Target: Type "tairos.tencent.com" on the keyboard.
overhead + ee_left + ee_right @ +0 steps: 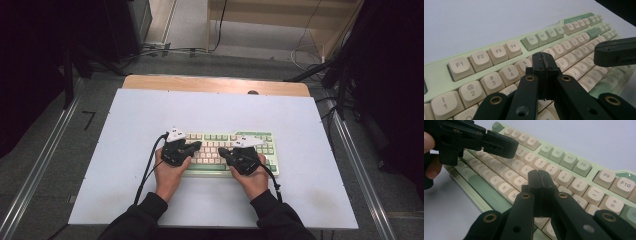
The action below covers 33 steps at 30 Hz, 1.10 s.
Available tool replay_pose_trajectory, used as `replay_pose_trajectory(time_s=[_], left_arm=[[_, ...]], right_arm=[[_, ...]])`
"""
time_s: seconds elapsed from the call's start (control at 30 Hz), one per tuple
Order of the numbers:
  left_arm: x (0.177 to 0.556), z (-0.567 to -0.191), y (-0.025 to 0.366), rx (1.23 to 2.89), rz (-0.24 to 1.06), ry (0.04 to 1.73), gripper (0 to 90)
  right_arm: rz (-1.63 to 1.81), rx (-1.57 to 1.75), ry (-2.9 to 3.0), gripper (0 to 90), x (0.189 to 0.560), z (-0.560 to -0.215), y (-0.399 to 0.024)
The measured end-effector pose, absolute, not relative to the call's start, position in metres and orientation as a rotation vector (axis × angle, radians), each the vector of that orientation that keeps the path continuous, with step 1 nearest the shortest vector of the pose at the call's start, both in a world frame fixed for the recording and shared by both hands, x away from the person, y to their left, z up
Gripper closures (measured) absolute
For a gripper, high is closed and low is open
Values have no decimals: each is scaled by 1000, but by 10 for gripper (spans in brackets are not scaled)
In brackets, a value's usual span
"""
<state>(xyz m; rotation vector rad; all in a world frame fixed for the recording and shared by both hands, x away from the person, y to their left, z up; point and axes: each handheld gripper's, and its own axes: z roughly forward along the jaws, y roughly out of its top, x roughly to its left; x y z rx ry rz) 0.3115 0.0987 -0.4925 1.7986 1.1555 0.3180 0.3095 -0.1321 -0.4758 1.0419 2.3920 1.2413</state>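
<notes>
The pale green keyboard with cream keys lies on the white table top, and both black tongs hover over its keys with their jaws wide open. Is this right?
Not quite: the jaws are shut, not wide open. The left gripper view shows the left tongs pressed together with nothing between them, and the right gripper view shows the same for the right tongs. The rest holds: the pale green keyboard with cream keys lies on the white table top.

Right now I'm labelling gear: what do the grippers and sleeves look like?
Both the left gripper and right gripper are black, with brass-coloured pivot rivets, a pale three-cornered plate on top and a trailing black cable. The sleeves are black.
</notes>
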Motion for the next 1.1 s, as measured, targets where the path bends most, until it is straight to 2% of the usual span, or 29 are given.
replay_pose_trajectory(time_s=[0.8, 1.1], left_arm=[[314, -500, 90, 1862, 343, 1139, 900], [310, -488, 99, 1797, 344, 1137, 900]], right_arm=[[1242, 1046, 2386, 876, 310, -475, -134], [1246, 1048, 2384, 876, 310, -475, -135]])
